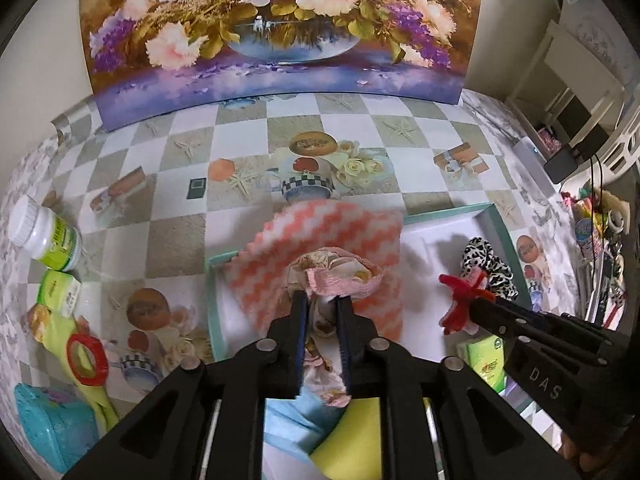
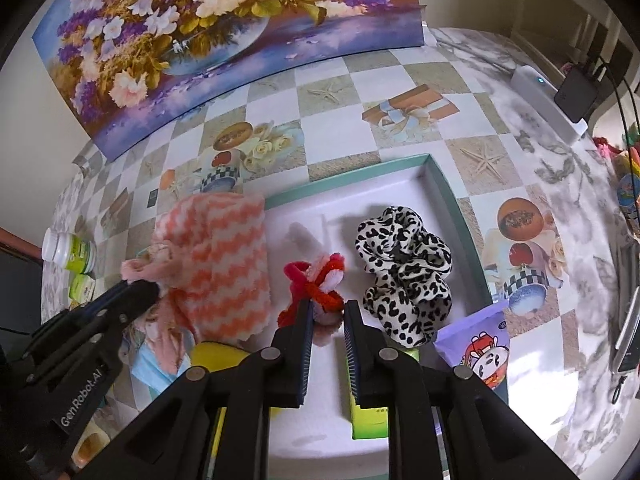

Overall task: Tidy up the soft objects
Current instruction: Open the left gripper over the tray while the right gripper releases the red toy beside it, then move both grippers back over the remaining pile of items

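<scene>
A white tray with a teal rim point(image 2: 440, 196) lies on the checked tablecloth. In it sit a leopard-print scrunchie point(image 2: 404, 268) and a pink-and-white zigzag cloth point(image 2: 224, 264) that drapes over the left rim. My left gripper point(image 1: 321, 300) is shut on a floral cloth with pink lace trim point(image 1: 340, 276), which hangs above the zigzag cloth point(image 1: 320, 236). My right gripper point(image 2: 329, 308) is shut on a red-and-white fuzzy bow point(image 2: 320, 284), just above the tray floor and left of the scrunchie. Seen from the left wrist, the right gripper point(image 1: 476, 300) and the bow point(image 1: 460, 296) are beside the scrunchie point(image 1: 488, 264).
A flower painting point(image 1: 280, 32) leans on the wall at the back. At the left stand a white bottle point(image 1: 44, 236), a green tube and a red ring point(image 1: 87, 360). A purple packet point(image 2: 478, 344), a green box point(image 2: 368, 420) and a yellow sponge point(image 1: 348, 440) lie near me.
</scene>
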### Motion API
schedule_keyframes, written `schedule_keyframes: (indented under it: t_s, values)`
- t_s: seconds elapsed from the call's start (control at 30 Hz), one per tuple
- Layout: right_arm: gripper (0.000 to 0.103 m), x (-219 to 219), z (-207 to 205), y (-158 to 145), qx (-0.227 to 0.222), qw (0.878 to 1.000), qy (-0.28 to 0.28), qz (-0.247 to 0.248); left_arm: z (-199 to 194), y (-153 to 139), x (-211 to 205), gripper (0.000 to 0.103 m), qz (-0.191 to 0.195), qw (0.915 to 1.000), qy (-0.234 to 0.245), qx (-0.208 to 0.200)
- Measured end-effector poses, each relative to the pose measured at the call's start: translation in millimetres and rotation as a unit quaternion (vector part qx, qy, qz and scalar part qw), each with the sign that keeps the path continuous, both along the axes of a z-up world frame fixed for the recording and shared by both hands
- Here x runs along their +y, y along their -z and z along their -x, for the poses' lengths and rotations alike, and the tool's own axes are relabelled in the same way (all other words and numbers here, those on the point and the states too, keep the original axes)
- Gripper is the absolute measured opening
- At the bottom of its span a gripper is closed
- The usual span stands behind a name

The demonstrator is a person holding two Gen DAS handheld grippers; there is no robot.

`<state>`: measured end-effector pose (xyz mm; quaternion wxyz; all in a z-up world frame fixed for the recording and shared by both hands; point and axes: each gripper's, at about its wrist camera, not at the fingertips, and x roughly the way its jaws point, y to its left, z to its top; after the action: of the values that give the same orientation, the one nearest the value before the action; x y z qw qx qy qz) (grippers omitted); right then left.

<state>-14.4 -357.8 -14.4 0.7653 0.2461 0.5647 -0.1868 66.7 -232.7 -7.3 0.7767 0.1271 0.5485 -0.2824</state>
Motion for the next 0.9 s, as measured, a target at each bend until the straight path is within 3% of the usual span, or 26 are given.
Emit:
schedule_keyframes:
  t_s: [0.07, 0.1, 0.3, 0.43, 0.47, 0.57, 0.63, 0.8, 0.9]
  values:
    - [0.019, 0.7, -0.4, -1.0, 0.0, 1.0, -0.001, -0.001, -1.0, -0.6, 0.9, 0.052, 0.005, 1.0, -0.002, 0.006]
    - [0.019, 1.2, -0.6, -2.3, -0.001, 1.0, -0.001, 0.0, -1.4, -1.6, 1.9, 0.057, 0.007, 0.9999, -0.005, 0.007]
    - [0.027, 1.6, -0.8, -14.2, -0.011, 1.0, -0.001, 0.008, -6.7, -14.3, 11.5, 0.062, 0.017, 0.9996, -0.022, 0.001]
    - [0.036, 2.7, -0.5, -25.1, -0.016, 1.0, 0.001, 0.017, -12.8, -20.6, 20.0, 0.083, 0.014, 0.9992, -0.038, -0.006]
    - [0.043, 3.5, -0.3, -28.7, -0.018, 1.0, 0.001, 0.023, -14.5, -21.6, 22.1, 0.087, 0.011, 0.999, -0.043, -0.01]
    - [0.064, 6.5, -0.4, -39.8, -0.018, 0.999, 0.0, 0.043, -21.4, -22.6, 31.4, 0.093, -0.013, 0.9976, -0.065, -0.024]
    - [0.07, 7.8, -0.8, -44.6, -0.016, 0.999, -0.001, 0.052, -26.8, -23.1, 39.3, 0.093, -0.024, 0.9963, -0.076, -0.03]
    - [0.103, 9.7, 0.0, -49.1, -0.007, 0.997, -0.003, 0.073, -40.8, -23.2, 63.5, 0.093, -0.04, 0.9925, -0.109, -0.037]
    - [0.103, 9.6, 2.3, -51.1, 0.0, 0.997, 0.001, 0.083, -45.9, -23.6, 75.0, 0.093, -0.06, 0.9899, -0.119, -0.049]
